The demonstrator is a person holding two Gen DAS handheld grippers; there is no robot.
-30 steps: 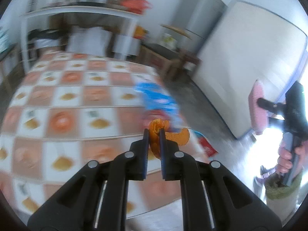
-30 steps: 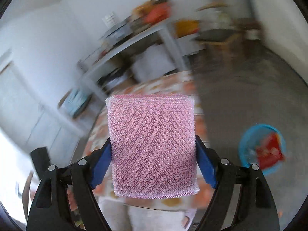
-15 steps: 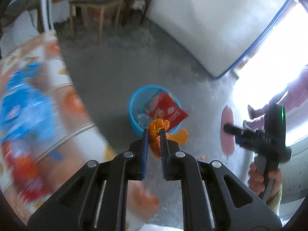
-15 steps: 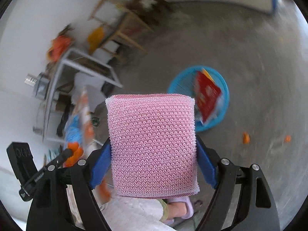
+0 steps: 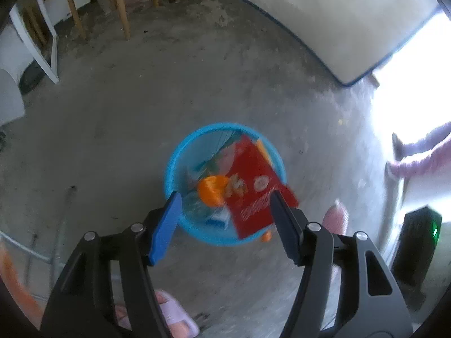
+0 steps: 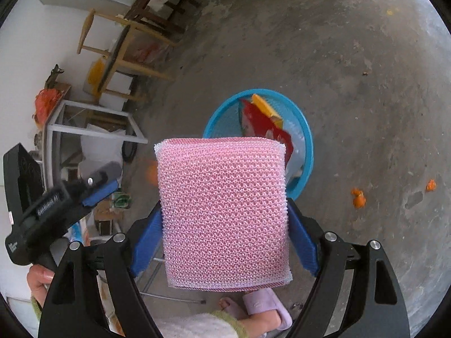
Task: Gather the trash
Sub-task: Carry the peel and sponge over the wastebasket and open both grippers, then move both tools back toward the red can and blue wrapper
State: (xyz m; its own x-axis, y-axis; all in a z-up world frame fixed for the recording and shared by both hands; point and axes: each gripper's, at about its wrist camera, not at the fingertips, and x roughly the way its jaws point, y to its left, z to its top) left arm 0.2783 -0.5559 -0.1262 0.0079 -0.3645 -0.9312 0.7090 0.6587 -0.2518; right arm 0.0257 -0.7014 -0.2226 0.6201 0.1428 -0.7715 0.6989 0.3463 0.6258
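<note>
Now we hang our left claw (image 5: 224,219) spread wide above the blue basket (image 5: 180,152) — the orange peel (image 5: 212,191) sits free below it, over the red wrapper (image 5: 258,188), whether landed or falling we cannot tell. It may bounce out onto the floor, where peel scraps (image 6: 358,197) lie. Our right claw (image 6: 225,231) pinches the pink sponge (image 6: 224,214) — an accidental release would bin it.

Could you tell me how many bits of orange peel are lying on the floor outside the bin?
3 clear: two right of the bin at and, one by its rim. The sponge may hide more.
</note>
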